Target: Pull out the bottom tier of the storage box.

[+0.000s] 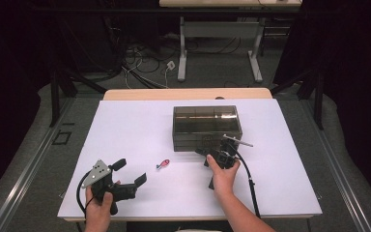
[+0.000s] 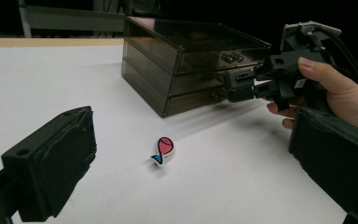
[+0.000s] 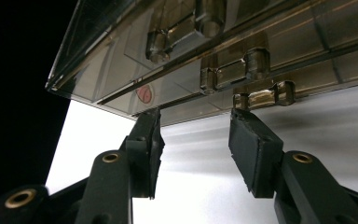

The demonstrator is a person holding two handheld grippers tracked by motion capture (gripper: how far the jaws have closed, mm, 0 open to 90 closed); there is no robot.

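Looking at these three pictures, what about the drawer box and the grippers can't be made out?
- Drawer box contents: high view, smoky walls too dark to see through.
- Which drawer handle the right gripper is lined up with: right gripper view, tilted and too close; high view, the hand covers it.
- Fish-shaped piece: high view, too small for detail.
- Left gripper: left gripper view, jaw bases cut off by the bottom edge.

White bench (image 1: 125,145) carries small fish-shaped eraser (image 1: 163,164), pink and blue, lying flat. Cables (image 1: 145,63) on floor behind. Second desk (image 1: 222,29) at back.
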